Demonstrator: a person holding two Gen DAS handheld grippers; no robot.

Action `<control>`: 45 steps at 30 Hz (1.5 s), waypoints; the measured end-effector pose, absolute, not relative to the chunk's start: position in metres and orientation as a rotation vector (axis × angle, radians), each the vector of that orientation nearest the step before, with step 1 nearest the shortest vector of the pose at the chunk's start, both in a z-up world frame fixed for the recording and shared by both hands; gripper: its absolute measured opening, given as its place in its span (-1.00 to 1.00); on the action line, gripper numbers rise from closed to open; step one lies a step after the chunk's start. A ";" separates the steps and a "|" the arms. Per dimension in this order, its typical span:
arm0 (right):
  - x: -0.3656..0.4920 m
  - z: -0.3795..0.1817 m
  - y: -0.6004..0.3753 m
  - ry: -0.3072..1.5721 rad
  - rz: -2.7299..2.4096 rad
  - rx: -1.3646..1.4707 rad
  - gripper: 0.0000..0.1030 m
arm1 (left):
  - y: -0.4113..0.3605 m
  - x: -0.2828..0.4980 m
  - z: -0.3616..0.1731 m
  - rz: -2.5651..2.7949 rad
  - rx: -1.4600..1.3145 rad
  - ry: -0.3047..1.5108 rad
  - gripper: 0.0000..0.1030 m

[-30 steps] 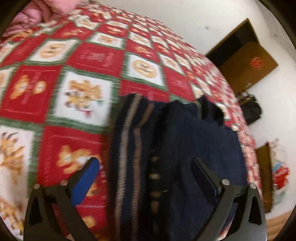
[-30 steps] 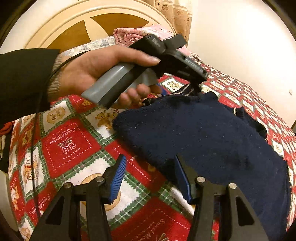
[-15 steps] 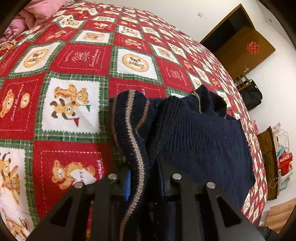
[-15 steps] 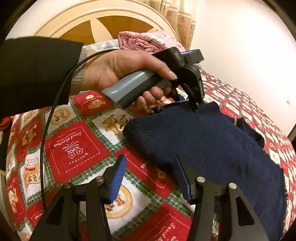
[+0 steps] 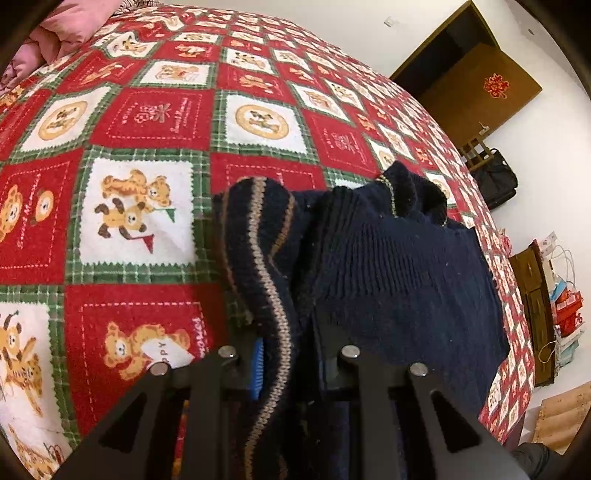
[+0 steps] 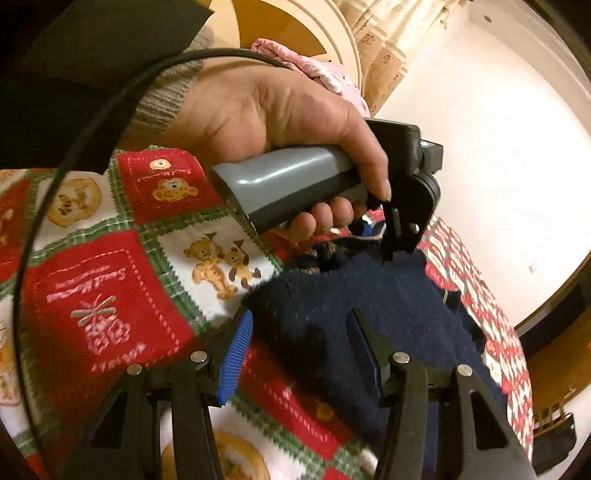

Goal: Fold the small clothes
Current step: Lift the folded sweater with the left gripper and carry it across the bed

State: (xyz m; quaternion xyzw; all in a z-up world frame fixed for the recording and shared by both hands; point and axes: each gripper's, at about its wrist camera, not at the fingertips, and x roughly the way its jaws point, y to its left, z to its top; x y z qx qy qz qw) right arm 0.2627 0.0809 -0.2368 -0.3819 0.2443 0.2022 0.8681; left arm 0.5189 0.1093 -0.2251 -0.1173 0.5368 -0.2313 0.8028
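Observation:
A small navy knitted sweater (image 5: 399,266) with tan stripes on its cuff lies on the red, white and green teddy-bear bedspread (image 5: 140,206). My left gripper (image 5: 286,354) is shut on the striped sleeve (image 5: 266,266), which drapes up between its fingers. In the right wrist view the sweater (image 6: 369,295) lies ahead, and my right gripper (image 6: 301,350) is open with its fingers either side of the sweater's near edge. The left gripper (image 6: 388,236), held in a hand, shows there at the sweater's far edge.
A pink quilt (image 5: 55,33) lies at the head of the bed beside a wooden headboard (image 6: 295,33). A brown wardrobe (image 5: 480,77), a black bag (image 5: 495,181) and shelves with clutter (image 5: 554,306) stand past the bed's far side.
My left gripper closed on the striped sleeve, having been open around it a second ago. My right gripper moved forward to the sweater's near edge and stays open.

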 end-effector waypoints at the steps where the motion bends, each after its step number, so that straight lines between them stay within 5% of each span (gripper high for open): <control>1: 0.267 -0.241 0.085 0.527 0.421 -0.825 0.04 | 0.111 0.519 -0.226 -0.502 -0.258 1.147 -0.58; 2: 0.270 -0.243 0.087 0.529 0.426 -0.823 -0.04 | 0.112 0.519 -0.227 -0.505 -0.263 1.145 -0.58; 4: 0.275 -0.244 0.088 0.543 0.415 -0.828 -0.54 | 0.114 0.518 -0.227 -0.511 -0.271 1.140 -0.59; 7: 0.279 -0.234 0.079 0.540 0.431 -0.773 -0.77 | 0.114 0.517 -0.225 -0.509 -0.273 1.132 -0.64; 22: 0.278 -0.161 -0.035 0.504 0.448 -0.408 -0.81 | 0.097 0.503 -0.174 -0.481 -0.347 1.034 -0.70; 45: 0.272 -0.132 -0.211 0.544 0.307 -0.114 -0.81 | -0.071 0.499 -0.123 -0.556 -0.280 0.948 -0.71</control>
